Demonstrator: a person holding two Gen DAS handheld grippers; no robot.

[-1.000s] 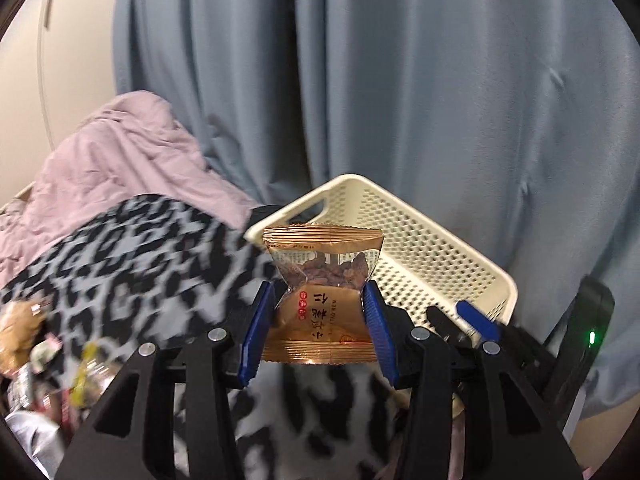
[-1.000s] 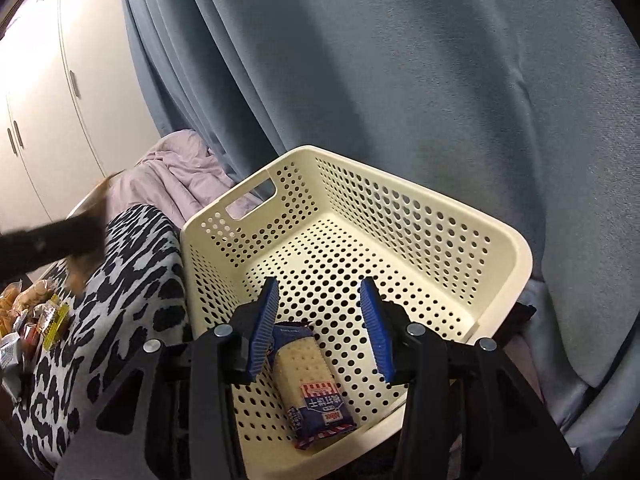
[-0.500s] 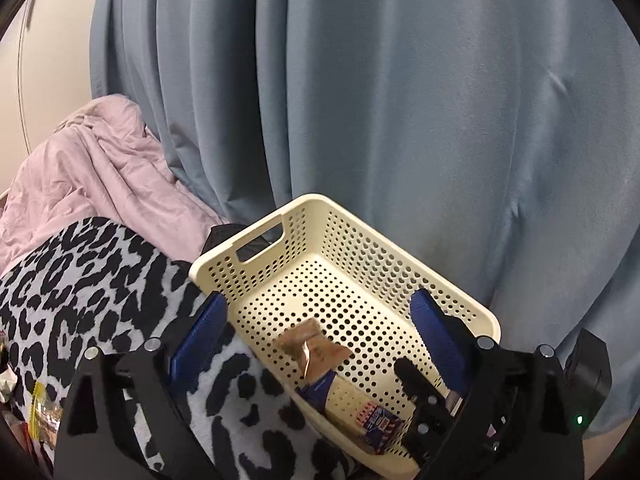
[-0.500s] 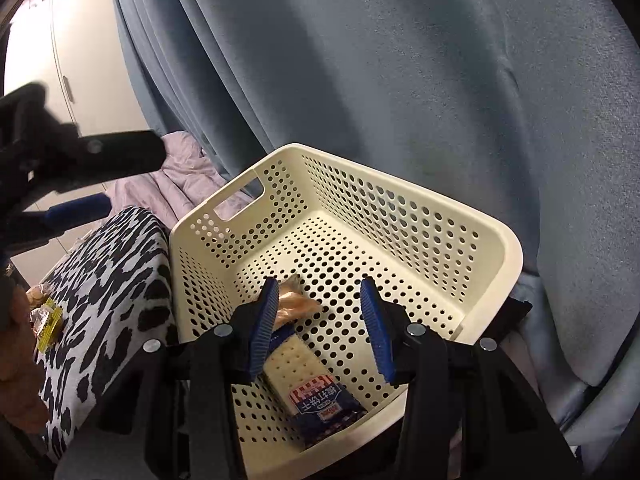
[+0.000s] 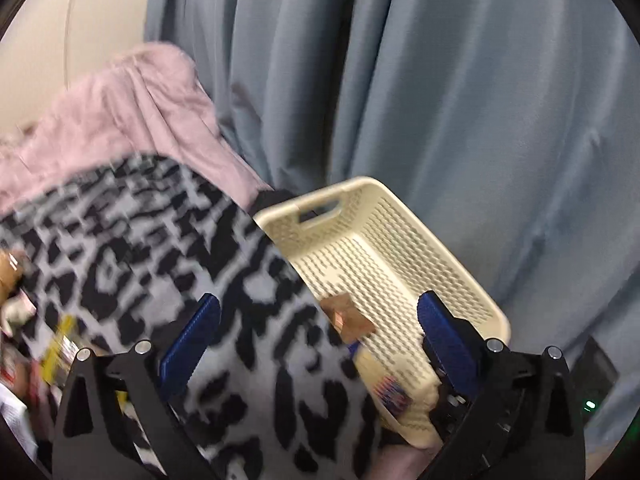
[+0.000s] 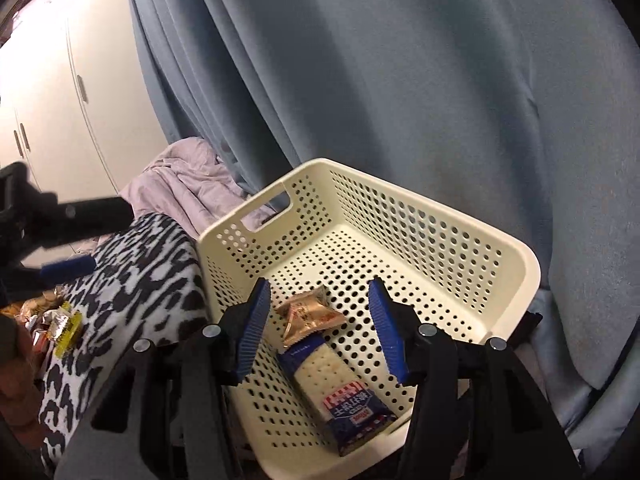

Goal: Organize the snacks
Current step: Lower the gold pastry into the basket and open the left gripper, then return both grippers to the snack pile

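A cream perforated basket (image 6: 516, 258) sits by the blue curtain; it also shows in the left wrist view (image 5: 472, 300). Inside lie an orange-brown snack packet (image 6: 310, 316) and a blue cracker pack (image 6: 340, 396); both also show in the left wrist view, the packet (image 5: 350, 320) and the cracker pack (image 5: 390, 394). My right gripper (image 6: 320, 328) is open and empty, hovering over the basket's near end above both snacks. My left gripper (image 5: 320, 340) is open and empty, over the leopard-print blanket (image 5: 140, 248) left of the basket. The left gripper (image 6: 68, 240) shows at the left of the right wrist view.
A pile of loose snacks (image 6: 56, 320) lies on the leopard blanket at far left, also in the left wrist view (image 5: 36, 340). A pink blanket (image 5: 132, 120) is bunched behind it. White cupboards (image 6: 60, 92) stand at the back left. The blue curtain (image 6: 400, 80) hangs behind the basket.
My left gripper opened and dropped the orange-brown packet into the basket, then swung away to the left over the leopard blanket. My right gripper stayed open over the basket.
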